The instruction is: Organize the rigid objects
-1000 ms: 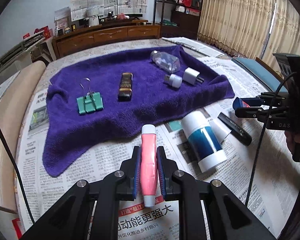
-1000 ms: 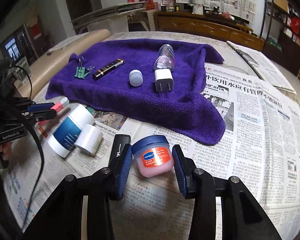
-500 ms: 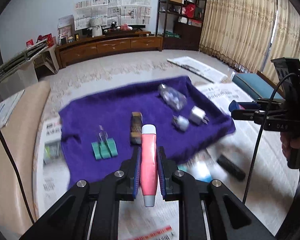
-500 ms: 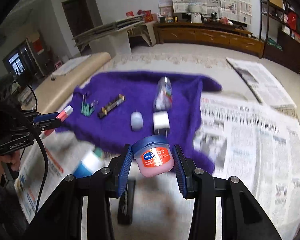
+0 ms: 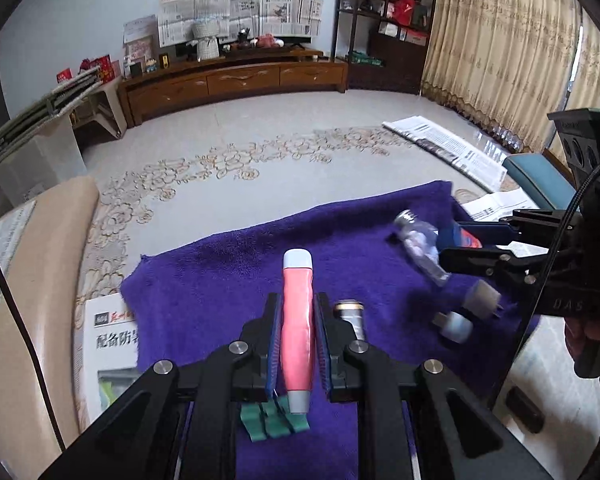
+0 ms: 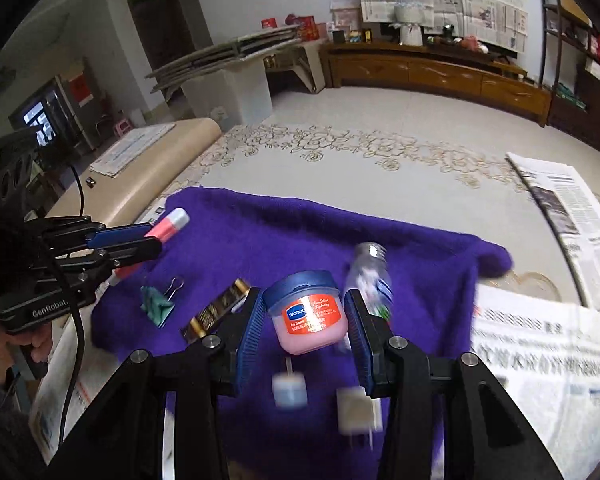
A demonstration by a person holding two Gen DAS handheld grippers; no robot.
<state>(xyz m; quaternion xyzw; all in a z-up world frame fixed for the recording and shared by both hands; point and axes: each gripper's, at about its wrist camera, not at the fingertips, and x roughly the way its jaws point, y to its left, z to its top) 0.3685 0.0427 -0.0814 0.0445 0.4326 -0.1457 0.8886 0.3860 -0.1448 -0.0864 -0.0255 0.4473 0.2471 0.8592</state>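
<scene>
My left gripper (image 5: pixel 298 300) is shut on a pink tube (image 5: pixel 297 344) with grey ends, held above the purple towel (image 5: pixel 220 280). In the right wrist view, my right gripper (image 6: pixel 303 300) is shut on a small pink jar (image 6: pixel 308 320) with a blue lid and a red label, also over the towel (image 6: pixel 280 240). On the towel lie a green binder clip (image 6: pixel 158 306), a brown-gold lighter (image 6: pixel 216 312), a clear bottle (image 6: pixel 370 276), a white plug (image 6: pixel 356 410) and a small pale cap (image 6: pixel 290 390). The left gripper (image 6: pixel 156 240) shows at that view's left.
Newspaper (image 6: pixel 540 360) lies under and to the right of the towel. A beige cushion (image 5: pixel 32 280) runs along the left. A folded newspaper stack (image 5: pixel 452 148) and a teal seat (image 5: pixel 540 176) are at the far right. A black object (image 5: pixel 526 408) lies near the person's hand.
Both grippers have moved forward and a little up, from over the newspaper to above the towel, each keeping its load. The white-and-blue bottle has left both views.
</scene>
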